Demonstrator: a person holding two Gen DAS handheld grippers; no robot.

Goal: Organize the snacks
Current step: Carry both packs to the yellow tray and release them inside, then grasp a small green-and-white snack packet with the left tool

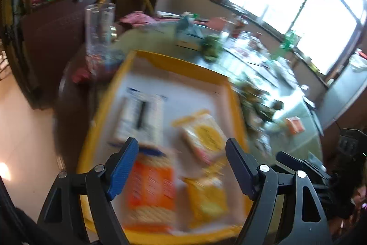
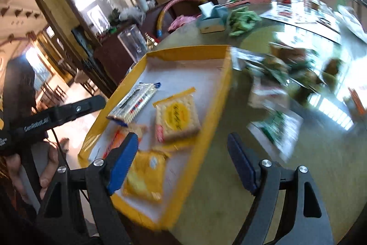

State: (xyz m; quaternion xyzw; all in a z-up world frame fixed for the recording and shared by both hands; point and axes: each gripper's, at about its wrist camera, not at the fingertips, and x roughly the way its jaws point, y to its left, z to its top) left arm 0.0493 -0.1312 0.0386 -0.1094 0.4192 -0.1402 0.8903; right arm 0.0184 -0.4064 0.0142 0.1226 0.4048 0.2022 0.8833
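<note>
One yellow tray (image 2: 207, 139) holds four snack packets: one blue-edged cracker pack (image 2: 134, 105), one orange pack (image 1: 150, 190), and two yellow packs (image 2: 176, 117) (image 2: 144, 176).

Orange packet (image 1: 150, 190) blurred, table clutter (image 2: 286, 75) smeared, unreadable

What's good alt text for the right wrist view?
Open right gripper, holding nothing, hovers over the near corner of a yellow tray with four snack packets on a cluttered green table. The left gripper's arm reaches in from the left.
</note>
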